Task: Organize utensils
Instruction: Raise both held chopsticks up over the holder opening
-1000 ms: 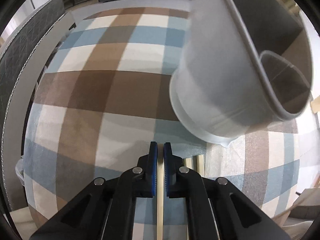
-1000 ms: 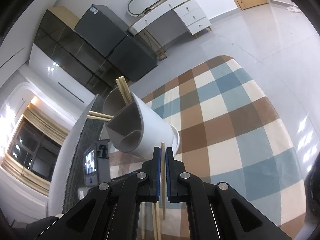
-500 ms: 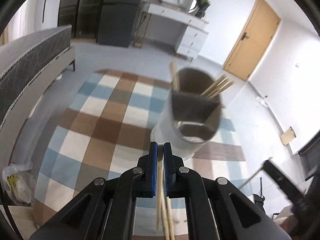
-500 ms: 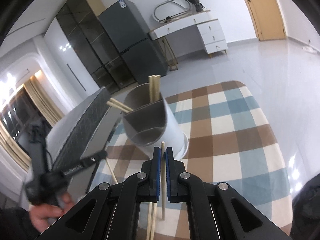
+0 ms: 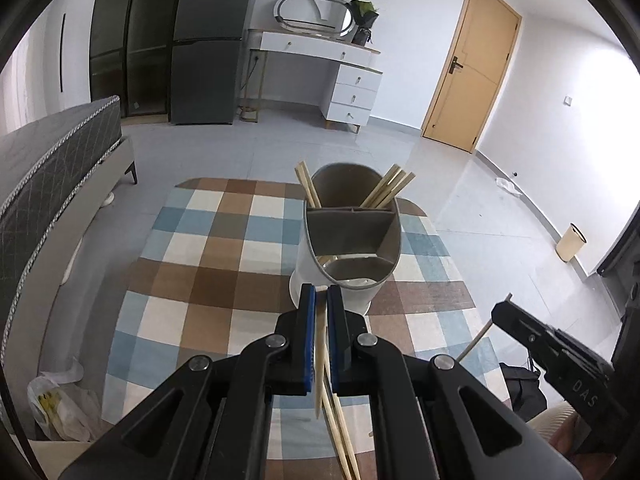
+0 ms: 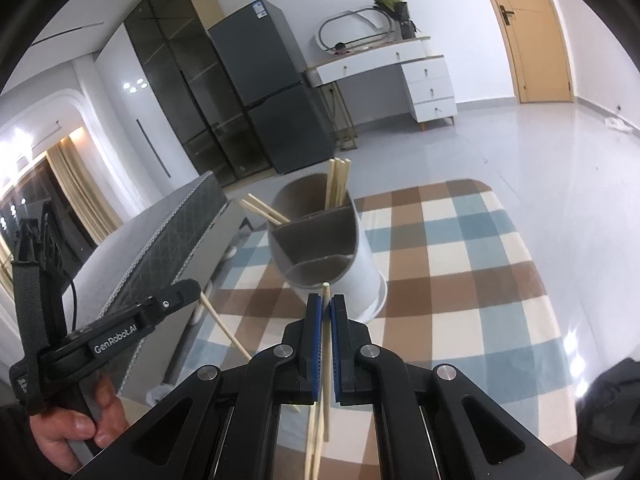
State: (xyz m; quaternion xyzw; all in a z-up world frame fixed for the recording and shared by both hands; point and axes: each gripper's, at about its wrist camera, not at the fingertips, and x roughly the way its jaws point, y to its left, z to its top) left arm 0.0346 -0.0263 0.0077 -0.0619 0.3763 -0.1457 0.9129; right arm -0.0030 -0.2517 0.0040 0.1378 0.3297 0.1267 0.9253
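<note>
Covering grey floor tiles (image 5: 360, 148), checked rug (image 5: 224, 256).

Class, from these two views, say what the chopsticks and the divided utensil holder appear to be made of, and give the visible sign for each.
Chopsticks: probably bamboo or light wood, with a matte finish; sign: pale tan, square-cut sticks. Utensil holder: likely plastic, though glazed ceramic is possible; sign: smooth white outer wall with a soft sheen, thin grey dividers inside.

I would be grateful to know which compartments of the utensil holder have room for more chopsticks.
In the utensil holder, the near and middle compartments look bare; the two rear pockets already hold chopsticks, so it is crowded there.
</note>
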